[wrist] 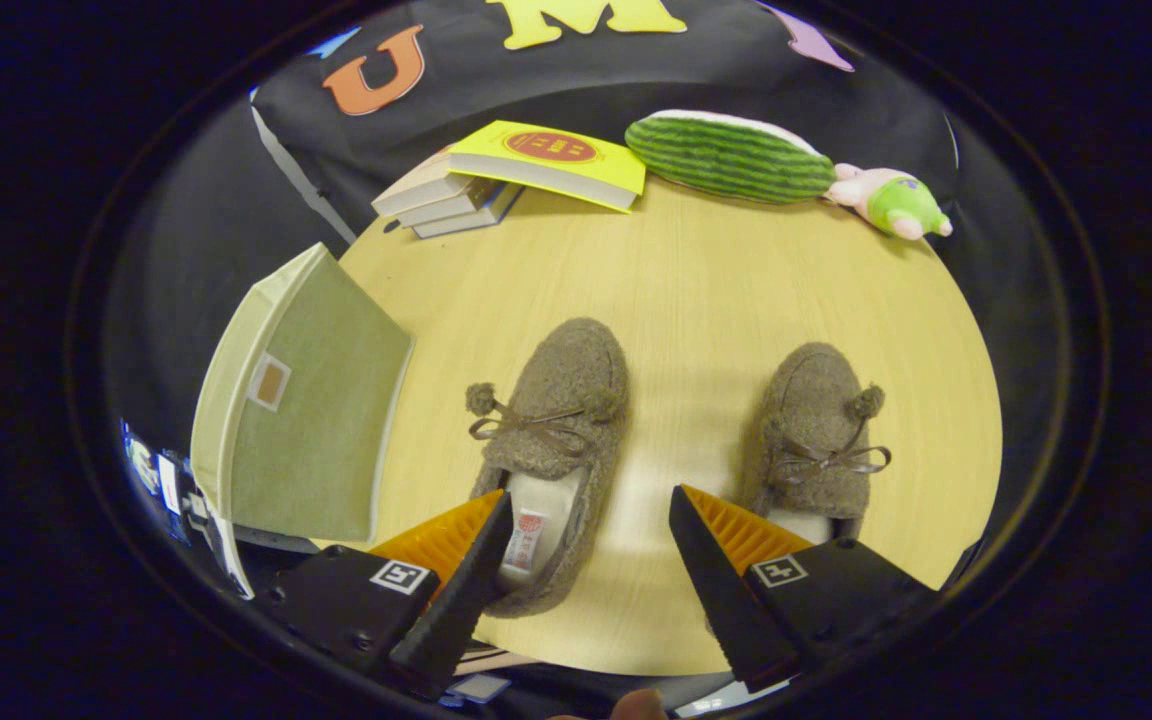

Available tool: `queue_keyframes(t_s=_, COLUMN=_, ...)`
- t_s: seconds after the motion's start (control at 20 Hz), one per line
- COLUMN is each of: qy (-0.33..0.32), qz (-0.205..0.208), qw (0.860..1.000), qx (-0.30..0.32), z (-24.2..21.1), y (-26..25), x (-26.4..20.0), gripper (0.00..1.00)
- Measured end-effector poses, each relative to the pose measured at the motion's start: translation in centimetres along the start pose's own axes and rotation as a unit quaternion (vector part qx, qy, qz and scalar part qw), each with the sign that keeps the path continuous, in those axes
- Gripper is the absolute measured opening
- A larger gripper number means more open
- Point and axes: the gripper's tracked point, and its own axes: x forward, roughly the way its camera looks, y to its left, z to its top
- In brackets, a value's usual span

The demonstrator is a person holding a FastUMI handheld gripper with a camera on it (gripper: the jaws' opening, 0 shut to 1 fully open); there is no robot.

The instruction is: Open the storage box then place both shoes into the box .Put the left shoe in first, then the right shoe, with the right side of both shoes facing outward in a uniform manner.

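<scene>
The gripper [591,510] hangs spread wide over the left slipper [556,420], fingers empty, likely lining up a grasp; the green storage box [306,400] stands beside that slipper.

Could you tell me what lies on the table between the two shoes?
Nothing: in the gripper view, bare table separates the left shoe from the right shoe, with the open gripper above that gap.

My claw [591,500] hung spread over the table [696,280]. Left shoe [561,420] lay at my left finger, right shoe [816,430] right, storage box [306,400] farther left, books [506,170] and plush toys [736,155] beyond.
</scene>
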Motion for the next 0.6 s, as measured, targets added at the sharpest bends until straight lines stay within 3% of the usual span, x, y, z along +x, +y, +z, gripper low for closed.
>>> queue_keyframes(t_s=0.25, qy=0.035, qz=0.008, qw=0.999, qx=0.009, z=-0.3, y=0.3, x=1.4, gripper=0.98)
queue_keyframes(t_s=0.45, qy=0.063, qz=0.018, qw=0.997, qx=0.039, z=-0.9, y=0.6, x=3.0, gripper=0.72)
queue_keyframes(t_s=0.55, qy=0.075, qz=0.019, qw=0.995, qx=0.063, z=-1.0, y=0.5, x=3.6, gripper=0.52)
queue_keyframes(t_s=0.6, qy=0.083, qz=0.027, qw=0.993, qx=0.076, z=-1.4, y=0.8, x=4.0, gripper=0.36)
